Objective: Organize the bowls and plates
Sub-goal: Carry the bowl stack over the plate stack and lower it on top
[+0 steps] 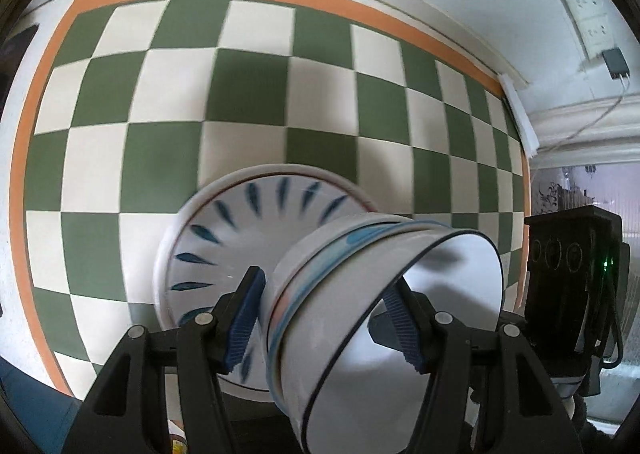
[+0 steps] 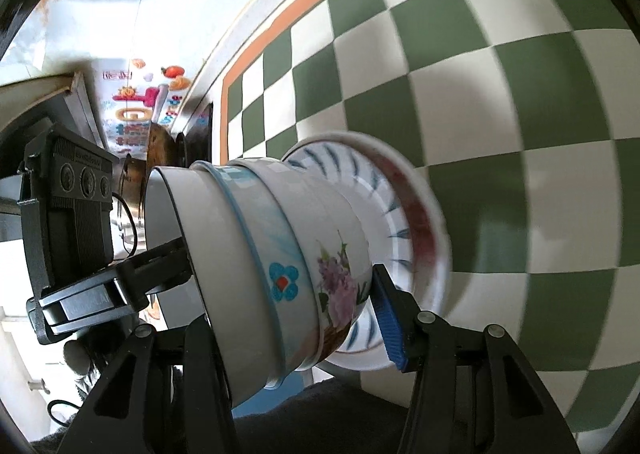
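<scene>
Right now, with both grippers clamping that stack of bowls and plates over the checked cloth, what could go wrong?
1. The nested bowls are only stacked; tilted like this, the top one could slide off.
2. The plates under them look gripped by neither left gripper nor right gripper, so they may slip.
3. Uneven hand motion could twist the stack loose above the checked cloth.

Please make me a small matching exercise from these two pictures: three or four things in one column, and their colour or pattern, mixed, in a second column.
Things:
1. tablecloth
2. plate
3. top bowl
4. gripper pads

Colour or pattern:
a. blue, ribbed
b. plain white inside, dark rim
c. green and white squares, orange border
d. white with blue leaf strokes

Pairs: 1-c, 2-d, 3-b, 4-a
</scene>
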`<action>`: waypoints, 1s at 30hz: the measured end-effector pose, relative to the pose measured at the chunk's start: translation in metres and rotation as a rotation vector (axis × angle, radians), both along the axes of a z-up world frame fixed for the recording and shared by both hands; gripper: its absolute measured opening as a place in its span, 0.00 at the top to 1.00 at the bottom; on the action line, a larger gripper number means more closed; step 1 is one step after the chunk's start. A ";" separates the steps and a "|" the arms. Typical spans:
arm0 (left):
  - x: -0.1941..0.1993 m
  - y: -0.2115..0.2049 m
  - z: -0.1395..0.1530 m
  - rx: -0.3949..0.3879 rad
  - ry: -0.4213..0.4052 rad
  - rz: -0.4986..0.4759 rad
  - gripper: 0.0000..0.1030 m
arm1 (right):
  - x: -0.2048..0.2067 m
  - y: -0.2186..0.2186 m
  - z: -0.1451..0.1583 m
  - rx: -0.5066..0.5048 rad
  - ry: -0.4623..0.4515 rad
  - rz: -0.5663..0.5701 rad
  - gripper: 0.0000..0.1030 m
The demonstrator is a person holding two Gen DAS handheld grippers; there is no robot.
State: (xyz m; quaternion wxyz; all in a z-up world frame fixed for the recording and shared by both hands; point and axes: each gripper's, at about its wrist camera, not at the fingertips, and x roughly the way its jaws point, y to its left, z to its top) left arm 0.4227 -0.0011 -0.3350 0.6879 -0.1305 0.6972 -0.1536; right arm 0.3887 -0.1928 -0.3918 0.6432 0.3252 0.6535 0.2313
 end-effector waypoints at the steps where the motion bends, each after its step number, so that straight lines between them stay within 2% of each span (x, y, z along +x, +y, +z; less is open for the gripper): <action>1: 0.000 0.005 -0.003 0.001 0.005 0.007 0.44 | 0.000 0.006 -0.003 -0.001 0.003 0.006 0.48; 13: 0.008 0.017 -0.024 -0.008 0.036 0.024 0.43 | 0.008 0.030 -0.025 -0.027 0.033 0.015 0.48; 30: 0.008 0.015 -0.034 0.006 0.053 0.020 0.43 | 0.014 0.035 -0.033 -0.045 0.069 0.028 0.47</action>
